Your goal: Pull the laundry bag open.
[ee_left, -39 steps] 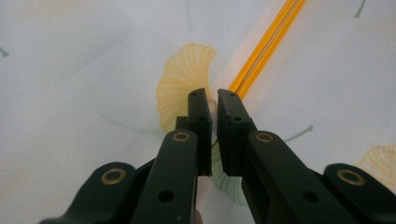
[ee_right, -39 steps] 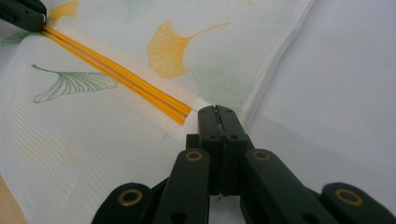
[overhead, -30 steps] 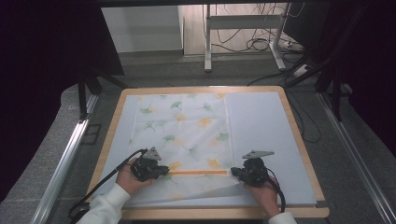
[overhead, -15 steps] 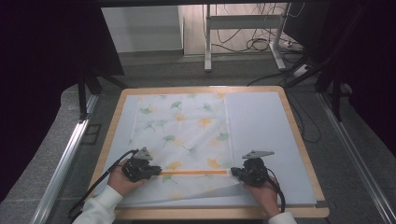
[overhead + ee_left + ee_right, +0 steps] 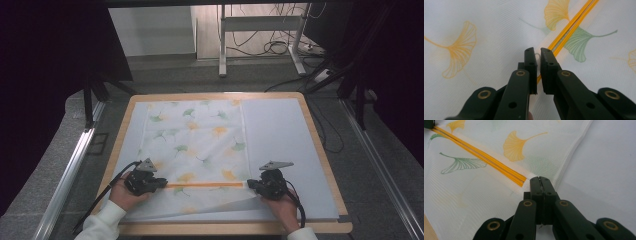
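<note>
Sliding outward along the orange zipper (image 5: 205, 185), the left gripper (image 5: 159, 183) now sits farther toward the table's left edge than in the 2 earlier frames, while the right gripper (image 5: 251, 184) stays put at the zipper's other end. The mesh laundry bag (image 5: 195, 145) lies flat on the wooden-rimmed table (image 5: 320, 145), near its front edge, partly over a pale sheet (image 5: 280, 135). In the left gripper view the jaws look clenched, nearly touching, on the small zipper pull (image 5: 537, 56). In the right gripper view the jaws are clamped on the cloth hem at the zipper's end (image 5: 527, 180). The bag looks light, thin and floppy, likely to bunch or slide, so anchoring 1 end and pulling only the tab seems the sound grip.
</note>
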Demonstrator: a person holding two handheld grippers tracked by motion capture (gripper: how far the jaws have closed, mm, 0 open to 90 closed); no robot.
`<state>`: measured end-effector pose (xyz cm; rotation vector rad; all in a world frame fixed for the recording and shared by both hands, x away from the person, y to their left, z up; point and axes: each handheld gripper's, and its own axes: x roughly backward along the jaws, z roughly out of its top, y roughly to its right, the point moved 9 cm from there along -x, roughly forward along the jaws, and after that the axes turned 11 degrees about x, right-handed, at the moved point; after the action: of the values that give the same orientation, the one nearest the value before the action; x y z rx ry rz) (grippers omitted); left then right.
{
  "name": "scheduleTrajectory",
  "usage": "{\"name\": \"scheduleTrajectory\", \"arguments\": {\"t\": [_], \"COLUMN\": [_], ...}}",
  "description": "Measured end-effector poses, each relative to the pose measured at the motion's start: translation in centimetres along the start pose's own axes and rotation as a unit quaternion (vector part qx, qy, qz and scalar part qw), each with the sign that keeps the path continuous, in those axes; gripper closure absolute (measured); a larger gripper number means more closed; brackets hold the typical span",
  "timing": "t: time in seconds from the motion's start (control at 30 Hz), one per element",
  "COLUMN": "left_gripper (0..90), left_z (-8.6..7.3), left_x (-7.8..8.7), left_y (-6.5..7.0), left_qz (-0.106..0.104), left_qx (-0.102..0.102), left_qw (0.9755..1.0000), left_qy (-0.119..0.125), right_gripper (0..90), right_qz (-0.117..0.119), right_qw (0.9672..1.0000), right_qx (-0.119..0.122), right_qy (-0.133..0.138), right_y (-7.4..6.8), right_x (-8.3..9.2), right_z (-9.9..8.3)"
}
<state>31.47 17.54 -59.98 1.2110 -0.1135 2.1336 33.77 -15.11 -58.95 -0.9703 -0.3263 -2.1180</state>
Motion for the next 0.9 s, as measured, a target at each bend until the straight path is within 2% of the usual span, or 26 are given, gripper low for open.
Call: {"name": "scheduleTrajectory", "arguments": {"t": [0.5, 0.9], "left_gripper": [84.8, 84.8], "left_z": [-0.7, -1.5], "left_x": [0.8, 1.6], "left_y": [-1.1, -2.2], "left_qz": [0.014, 0.017], "left_qx": [0.009, 0.026], "left_qw": [0.9999, 0.9995], "left_qy": [-0.001, 0.004], "right_gripper": [89.9, 89.9], "right_qz": [0.001, 0.0], "right_qw": [1.0, 1.0], "right_qx": [0.0, 0.0], "right_qy": [0.0, 0.0], "right_y": [0.0, 0.0], "right_x": [0.0, 0.0], "right_z": [0.0, 0.0]}}
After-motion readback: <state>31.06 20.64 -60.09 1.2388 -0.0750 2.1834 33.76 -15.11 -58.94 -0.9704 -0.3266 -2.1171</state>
